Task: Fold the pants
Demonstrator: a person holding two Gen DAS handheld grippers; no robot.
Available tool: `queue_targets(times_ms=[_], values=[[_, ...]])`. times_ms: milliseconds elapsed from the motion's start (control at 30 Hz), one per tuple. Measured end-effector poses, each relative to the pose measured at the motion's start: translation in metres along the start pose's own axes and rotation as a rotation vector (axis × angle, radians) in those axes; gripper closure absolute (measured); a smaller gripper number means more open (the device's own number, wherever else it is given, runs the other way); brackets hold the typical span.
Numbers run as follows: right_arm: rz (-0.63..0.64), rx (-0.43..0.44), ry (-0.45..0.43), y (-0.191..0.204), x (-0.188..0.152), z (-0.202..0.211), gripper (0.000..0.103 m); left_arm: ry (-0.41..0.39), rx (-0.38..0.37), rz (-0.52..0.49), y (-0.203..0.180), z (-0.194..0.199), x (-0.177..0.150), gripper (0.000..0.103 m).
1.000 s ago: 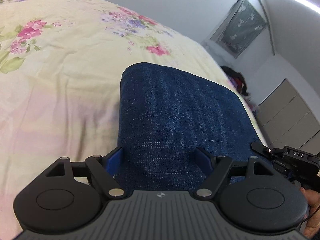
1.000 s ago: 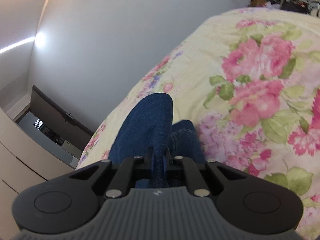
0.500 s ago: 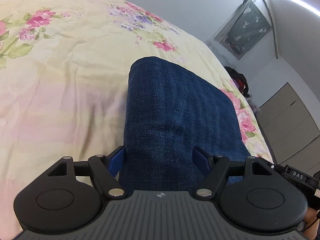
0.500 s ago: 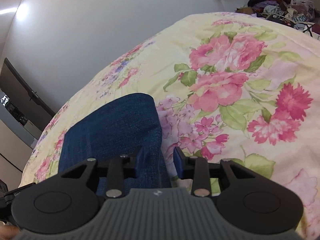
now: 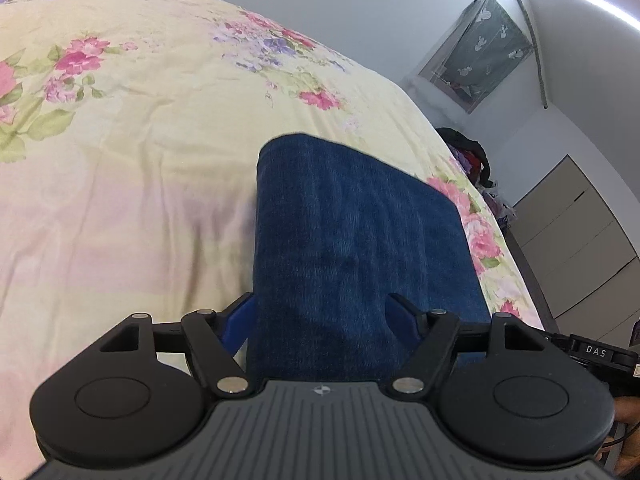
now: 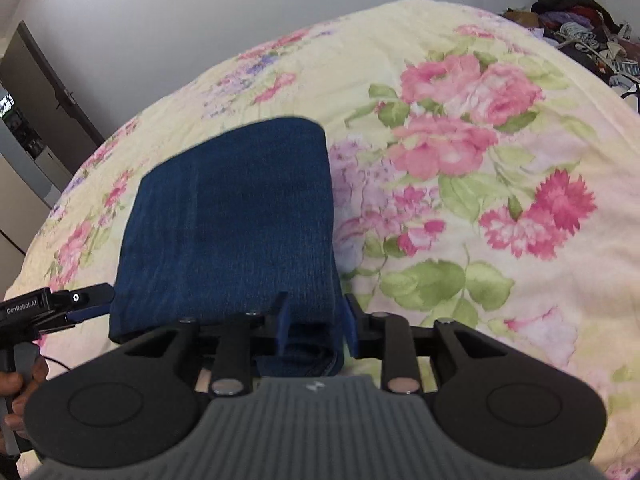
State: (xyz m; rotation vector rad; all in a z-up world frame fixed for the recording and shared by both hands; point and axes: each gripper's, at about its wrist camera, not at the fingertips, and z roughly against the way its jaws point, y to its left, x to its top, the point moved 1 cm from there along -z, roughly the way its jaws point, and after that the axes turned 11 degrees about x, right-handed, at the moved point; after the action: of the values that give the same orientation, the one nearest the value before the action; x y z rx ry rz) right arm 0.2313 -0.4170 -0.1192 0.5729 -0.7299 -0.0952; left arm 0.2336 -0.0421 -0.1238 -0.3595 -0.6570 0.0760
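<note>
Jeans [image 5: 352,240] folded into a block, lying on the flowered bed [image 5: 120,160]. Left gripper [image 5: 320,316] spread wide over near edge; right gripper [image 6: 314,320] spread, straddling the near right corner

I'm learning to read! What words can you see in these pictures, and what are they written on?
"DAS": on the right gripper, seen from the left wrist view; it may be cut off.
"GenRobot.AI": on the left gripper, seen from the right wrist view.
The small logos on each gripper's grey body are symbols, not words.
</note>
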Motion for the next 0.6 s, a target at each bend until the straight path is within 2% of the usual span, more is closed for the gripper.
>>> queue_targets(times_ms=[33, 133, 267, 333, 433, 533, 600], values=[[-0.02, 0.015, -0.026, -0.003, 0.011, 0.0, 0.066, -0.005, 0.011, 0.005, -0.001, -0.001, 0.008, 0.016], [-0.028, 0.062, -0.081, -0.005, 0.043, -0.012, 0.065, -0.066, 0.057, -0.036, -0.013, -0.002, 0.027, 0.016], [0.069, 0.091, -0.091, 0.007, 0.077, -0.047, 0.067, -0.126, 0.023, -0.1, -0.033, -0.012, 0.039, 0.016], [0.117, 0.098, -0.077, 0.014, 0.087, -0.067, 0.067, -0.122, 0.038, -0.127, -0.04, -0.026, 0.044, 0.018], [0.168, 0.042, -0.034, 0.019, 0.094, -0.103, 0.067, -0.073, 0.116, -0.159, -0.041, -0.058, 0.051, 0.022], [0.18, 0.0, 0.012, 0.014, 0.091, -0.132, 0.067, -0.055, 0.141, -0.165, -0.034, -0.076, 0.054, 0.013], [0.188, -0.018, 0.026, 0.011, 0.087, -0.145, 0.066, -0.041, 0.143, -0.164, -0.029, -0.082, 0.055, 0.011]])
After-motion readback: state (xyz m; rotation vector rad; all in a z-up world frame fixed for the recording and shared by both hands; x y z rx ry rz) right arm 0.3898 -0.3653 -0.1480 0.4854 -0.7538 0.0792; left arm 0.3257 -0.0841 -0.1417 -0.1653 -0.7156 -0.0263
